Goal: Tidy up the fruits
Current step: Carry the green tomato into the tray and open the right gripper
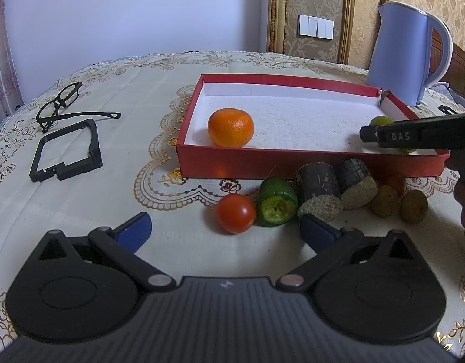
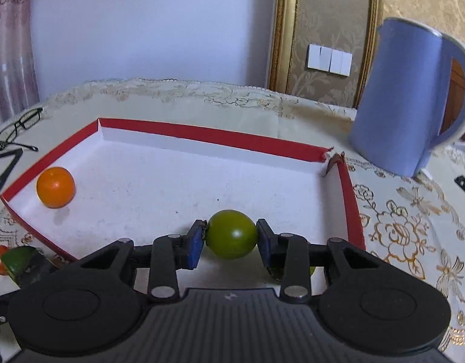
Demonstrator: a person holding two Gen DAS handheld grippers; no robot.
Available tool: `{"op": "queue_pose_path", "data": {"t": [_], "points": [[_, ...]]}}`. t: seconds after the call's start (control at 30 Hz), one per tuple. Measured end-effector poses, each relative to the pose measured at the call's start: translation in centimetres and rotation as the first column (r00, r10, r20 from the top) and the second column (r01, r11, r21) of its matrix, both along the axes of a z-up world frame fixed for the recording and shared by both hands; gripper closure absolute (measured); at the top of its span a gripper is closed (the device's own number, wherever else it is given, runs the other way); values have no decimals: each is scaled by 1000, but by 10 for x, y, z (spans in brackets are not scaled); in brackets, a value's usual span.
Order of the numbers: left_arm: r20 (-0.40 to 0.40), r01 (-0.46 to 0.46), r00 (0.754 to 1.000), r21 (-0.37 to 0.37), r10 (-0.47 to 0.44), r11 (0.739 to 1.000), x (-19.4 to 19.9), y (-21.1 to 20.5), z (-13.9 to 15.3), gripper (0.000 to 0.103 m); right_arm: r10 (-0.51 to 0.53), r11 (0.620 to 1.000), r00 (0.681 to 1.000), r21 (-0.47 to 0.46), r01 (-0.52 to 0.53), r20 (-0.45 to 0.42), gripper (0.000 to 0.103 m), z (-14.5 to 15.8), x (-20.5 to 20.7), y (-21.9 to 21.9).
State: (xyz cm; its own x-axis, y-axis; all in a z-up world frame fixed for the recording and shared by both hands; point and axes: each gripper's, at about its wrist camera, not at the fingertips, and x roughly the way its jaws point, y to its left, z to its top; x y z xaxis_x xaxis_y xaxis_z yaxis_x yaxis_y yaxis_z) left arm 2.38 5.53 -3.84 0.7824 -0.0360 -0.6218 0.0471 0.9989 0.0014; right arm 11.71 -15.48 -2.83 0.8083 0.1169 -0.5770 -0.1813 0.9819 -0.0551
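Now the right gripper (image 2: 231, 243) clamps a smooth, glossy green fruit (image 2: 232, 233); the left gripper (image 1: 225, 231) gapes empty.

Soft, even daylight throughout, bright but not harsh. Faint, short shadows under the orange (image 1: 231, 127) and beside the tomato (image 1: 235, 213), just ahead of the left gripper (image 1: 225, 230). Small glare spots on the green fruit (image 2: 232, 234) pinched in the right gripper (image 2: 231, 243) and on the orange. Strong fisheye bending: table edge (image 2: 202, 86) curved, picture frame (image 2: 282, 30) bowed, dark corners at the rim. Slight motion blur on the kettle (image 2: 408, 96) to the right. Mild purple cast on the wall (image 1: 126, 9).
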Motion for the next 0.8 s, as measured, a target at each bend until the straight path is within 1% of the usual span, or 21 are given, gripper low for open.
{"op": "queue_pose_path", "data": {"t": [0.1, 0.23, 0.5, 0.6, 0.63, 0.67, 0.73, 0.77, 0.8], "points": [[0, 0, 1000, 0, 0, 1000, 0, 0, 0, 0, 7, 1000, 1000, 5, -7, -8, 67, -1, 0, 3], [0, 0, 1000, 0, 0, 1000, 0, 0, 0, 0, 14, 1000, 1000, -21, -14, -1, 67, -4, 1, 10], [0, 0, 1000, 0, 0, 1000, 0, 0, 0, 0, 12, 1000, 1000, -4, -12, 10, 66, -5, 2, 8], [0, 0, 1000, 0, 0, 1000, 0, 0, 0, 0, 18, 1000, 1000, 6, -18, 8, 61, -5, 0, 8], [0, 0, 1000, 0, 0, 1000, 0, 0, 0, 0, 10, 1000, 1000, -1, -10, 12, 55, -3, -3, 7], [0, 0, 1000, 0, 0, 1000, 0, 0, 0, 0, 1, 1000, 1000, -8, 0, 17, 47, -1, -7, 6], [1, 0, 1000, -2, 0, 1000, 0, 1, 0, 0, -10, 1000, 999, 1, 10, 42, 38, 6, -19, -1], [1, 0, 1000, -3, 0, 1000, 0, 0, 0, 0, -21, 1000, 997, 6, 20, 69, 38, 10, -28, -6], [0, 0, 1000, -1, 0, 1000, 0, 0, 0, 0, -54, 999, 994, -4, 55, 99, 38, 13, -38, -12]]}}
